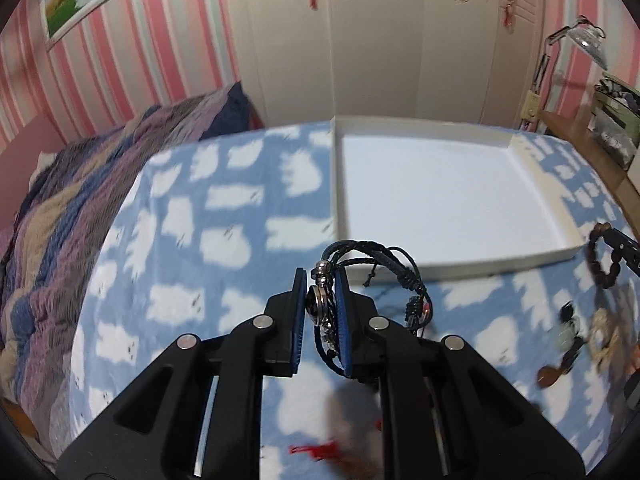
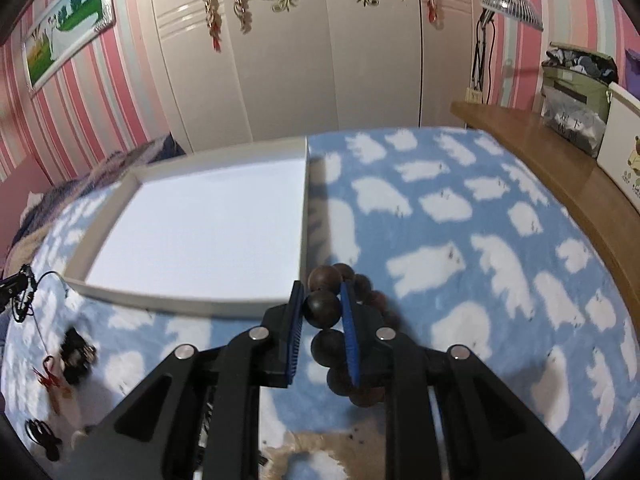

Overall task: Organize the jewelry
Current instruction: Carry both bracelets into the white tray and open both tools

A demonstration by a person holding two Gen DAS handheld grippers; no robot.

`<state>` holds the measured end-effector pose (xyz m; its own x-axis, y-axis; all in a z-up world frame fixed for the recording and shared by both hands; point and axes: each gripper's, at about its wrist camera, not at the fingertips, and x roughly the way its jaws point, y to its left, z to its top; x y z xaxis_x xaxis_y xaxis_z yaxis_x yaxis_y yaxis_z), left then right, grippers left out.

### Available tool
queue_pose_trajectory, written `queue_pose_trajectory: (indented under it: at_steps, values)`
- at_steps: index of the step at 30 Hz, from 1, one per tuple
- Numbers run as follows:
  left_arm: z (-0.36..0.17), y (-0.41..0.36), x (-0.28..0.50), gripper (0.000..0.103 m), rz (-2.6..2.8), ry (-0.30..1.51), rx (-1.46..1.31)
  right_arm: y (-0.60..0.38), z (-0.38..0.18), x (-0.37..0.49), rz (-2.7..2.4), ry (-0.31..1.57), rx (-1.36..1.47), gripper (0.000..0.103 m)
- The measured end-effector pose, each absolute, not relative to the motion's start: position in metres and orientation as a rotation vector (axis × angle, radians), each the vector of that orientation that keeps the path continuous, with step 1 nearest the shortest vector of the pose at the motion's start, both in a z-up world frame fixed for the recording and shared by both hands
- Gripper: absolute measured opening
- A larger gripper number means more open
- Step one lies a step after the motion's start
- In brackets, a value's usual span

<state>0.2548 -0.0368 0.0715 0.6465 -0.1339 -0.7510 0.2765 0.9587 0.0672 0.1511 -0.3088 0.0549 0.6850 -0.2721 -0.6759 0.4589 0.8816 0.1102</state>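
Left wrist view: blue cloud-print blanket (image 1: pixel 224 216) fills frame; white shallow box (image 1: pixel 540 204) upper right, near rim just beyond fingertips. Left hand-held gripper (image 1: pixel 321 300) clenched on black cord bracelet (image 1: pixel 372 258). Right wrist view: right hand-held gripper (image 2: pixel 322 305) grasping wooden bead bracelet (image 2: pixel 322 308), box corner lower centre, open blanket right.

Glowing evenly under soft indoor light, with no hard glare except inside the white tray (image 1: pixel 516 168), nearly blown out to featureless white. Smearing with motion blur across the cloud-print blanket (image 2: pixel 460 216) and the small pieces lying below the tray. Bending hard toward the black fisheye corners, curving the wardrobe (image 2: pixel 320 60) behind the tray.
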Motion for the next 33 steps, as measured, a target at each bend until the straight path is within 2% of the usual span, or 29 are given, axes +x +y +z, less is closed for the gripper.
queue_pose_trajectory:
  at_steps: [13, 33]
  values:
    - [0.074, -0.112, 0.316, 0.012, -0.310, 0.898, 0.194, -0.303, 0.083, 0.232, -0.331, 0.702, 0.272, 0.019]
    - [0.018, -0.164, 0.446, 0.012, -0.265, 1.018, 0.194, -0.303, 0.051, 0.380, -0.309, 0.858, 0.238, 0.019]
